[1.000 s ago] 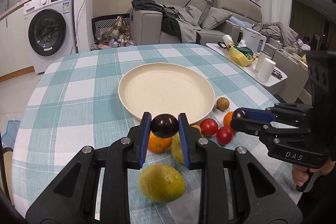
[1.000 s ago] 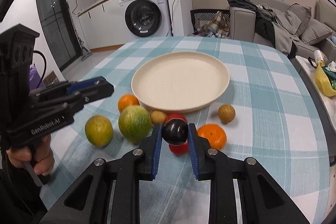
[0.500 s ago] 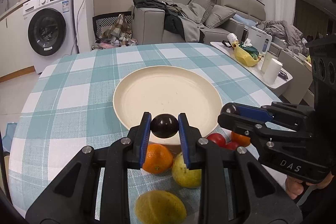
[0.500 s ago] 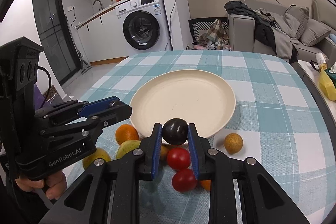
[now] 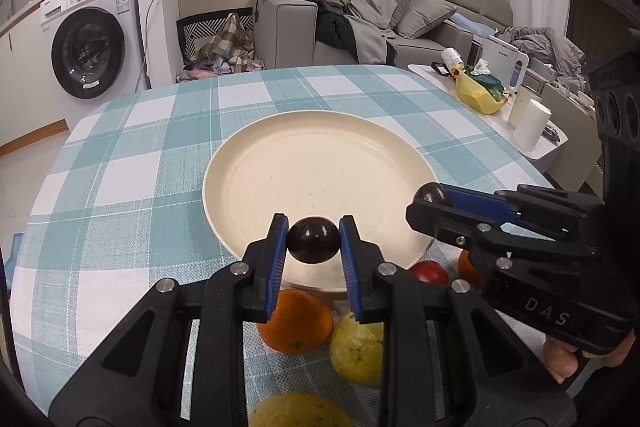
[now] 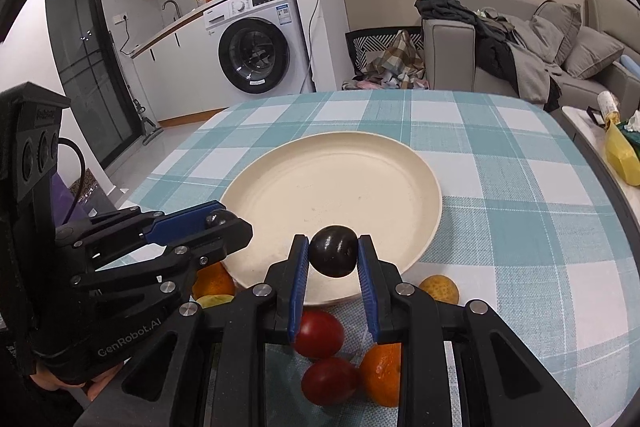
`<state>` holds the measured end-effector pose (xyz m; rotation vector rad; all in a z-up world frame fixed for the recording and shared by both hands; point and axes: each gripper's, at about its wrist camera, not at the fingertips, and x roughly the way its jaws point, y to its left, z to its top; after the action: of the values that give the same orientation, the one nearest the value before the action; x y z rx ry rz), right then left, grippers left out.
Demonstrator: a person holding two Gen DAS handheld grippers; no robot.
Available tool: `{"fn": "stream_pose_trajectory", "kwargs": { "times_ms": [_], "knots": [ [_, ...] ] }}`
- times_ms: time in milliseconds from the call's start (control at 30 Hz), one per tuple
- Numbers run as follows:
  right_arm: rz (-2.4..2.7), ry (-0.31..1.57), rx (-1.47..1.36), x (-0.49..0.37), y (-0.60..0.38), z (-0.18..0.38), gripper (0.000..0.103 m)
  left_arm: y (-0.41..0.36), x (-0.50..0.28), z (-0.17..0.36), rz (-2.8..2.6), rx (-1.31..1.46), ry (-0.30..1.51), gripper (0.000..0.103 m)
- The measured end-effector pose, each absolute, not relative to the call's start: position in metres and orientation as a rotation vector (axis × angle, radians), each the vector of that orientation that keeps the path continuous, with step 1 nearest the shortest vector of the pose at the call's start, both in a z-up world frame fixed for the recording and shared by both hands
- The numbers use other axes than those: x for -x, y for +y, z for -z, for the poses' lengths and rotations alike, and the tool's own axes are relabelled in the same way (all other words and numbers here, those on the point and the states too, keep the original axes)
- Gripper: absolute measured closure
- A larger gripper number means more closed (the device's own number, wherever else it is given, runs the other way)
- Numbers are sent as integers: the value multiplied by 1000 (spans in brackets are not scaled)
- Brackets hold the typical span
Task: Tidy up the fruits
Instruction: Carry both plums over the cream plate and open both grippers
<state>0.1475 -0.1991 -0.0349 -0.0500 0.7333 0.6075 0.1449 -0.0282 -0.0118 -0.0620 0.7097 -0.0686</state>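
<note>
A cream plate [image 5: 320, 163] [image 6: 332, 183] lies in the middle of the checked table. My left gripper [image 5: 314, 239] is shut on a dark plum [image 5: 314, 239] over the plate's near rim. My right gripper [image 6: 334, 255] is shut on a second dark plum [image 6: 334, 255], also above the near rim; it shows in the left wrist view at the right [image 5: 432, 197]. Below the grippers lie an orange [image 5: 294, 321], a yellow-green fruit [image 5: 358, 347], two red fruits [image 6: 320, 333] [image 6: 330, 379], another orange [image 6: 382, 373] and a small brown fruit [image 6: 438, 289].
A side table [image 5: 492, 119] with a yellow bag, cups and a bottle stands right of the checked table. A sofa with clothes [image 5: 360, 23] and a washing machine [image 5: 88, 43] are behind. A hand [image 5: 564, 361] holds the right gripper's handle.
Both grippers moved forward from above the loose fruits to over the plate's near rim, each still holding its plum. The fruits on the cloth now lie under and behind the fingers.
</note>
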Motion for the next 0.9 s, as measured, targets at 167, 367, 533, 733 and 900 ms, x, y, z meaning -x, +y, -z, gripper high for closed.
{"fn": "stream_pose_trajectory", "kwargs": {
  "times_ms": [167,367,533,733,900],
  "knots": [
    [-595,750,55,-154,-199,40,78,-27,-150,16,58,60,718,80],
    [-586,758,54,-158,-198,43,78,-28,-152,18,45,55,724,80],
    [-585,766,59,-158,-198,45,78,-28,-152,17,46,47,729,80],
    [-584,774,64,-159,-198,47,78,-29,-152,17,47,40,727,80],
    [-585,777,65,-159,-198,47,78,-28,-152,17,50,48,734,80]
  ]
}}
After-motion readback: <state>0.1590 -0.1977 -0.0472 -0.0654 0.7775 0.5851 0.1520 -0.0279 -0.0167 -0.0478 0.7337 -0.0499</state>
